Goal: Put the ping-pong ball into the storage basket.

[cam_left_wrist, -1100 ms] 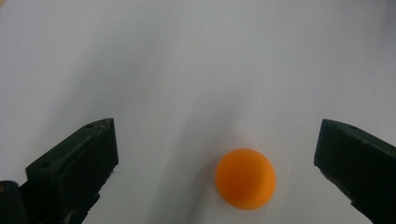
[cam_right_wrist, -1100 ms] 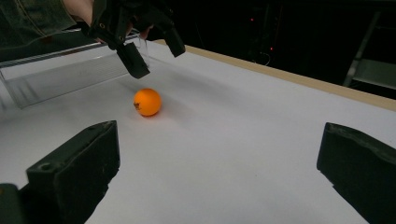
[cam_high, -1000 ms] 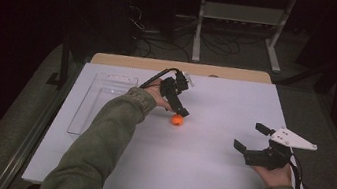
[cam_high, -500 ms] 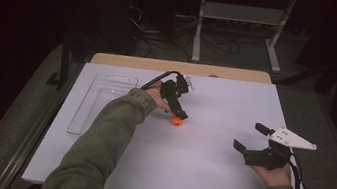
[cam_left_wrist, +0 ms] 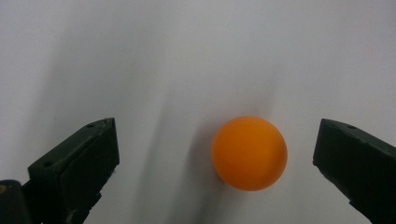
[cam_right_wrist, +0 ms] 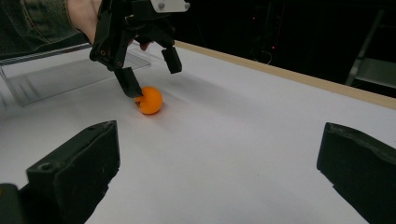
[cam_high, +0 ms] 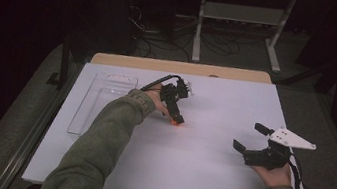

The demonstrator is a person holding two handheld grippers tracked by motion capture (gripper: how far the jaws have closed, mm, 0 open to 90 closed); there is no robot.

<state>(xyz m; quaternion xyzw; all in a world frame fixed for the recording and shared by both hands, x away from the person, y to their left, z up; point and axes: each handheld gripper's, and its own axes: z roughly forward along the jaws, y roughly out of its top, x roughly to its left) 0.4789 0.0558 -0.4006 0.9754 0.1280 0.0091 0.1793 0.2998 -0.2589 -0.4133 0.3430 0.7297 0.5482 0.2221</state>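
Orange smooth plastic ball (cam_left_wrist: 249,153) sits on my white matte table top (cam_high: 204,181), left of centre and toward the far half, with bare white surface open all around it. Its near and right sides are free; just to its left lies a clear plastic rectangular tray (cam_high: 84,112), close to the table's left edge. A pale wooden strip (cam_high: 180,68) borders the far edge.

My left gripper (cam_left_wrist: 215,158) hangs over the ball, tilted down, jaws spread wide with the ball between them, nearer the right jaw and touching neither in its own view. From the right gripper view, one jaw tip looks to meet the ball's top left. The green-sleeved forearm (cam_high: 97,149) reaches in diagonally from the near edge.

My right gripper (cam_high: 249,139) rests low near the table's right edge, jaws apart and empty, pointing left toward the ball.
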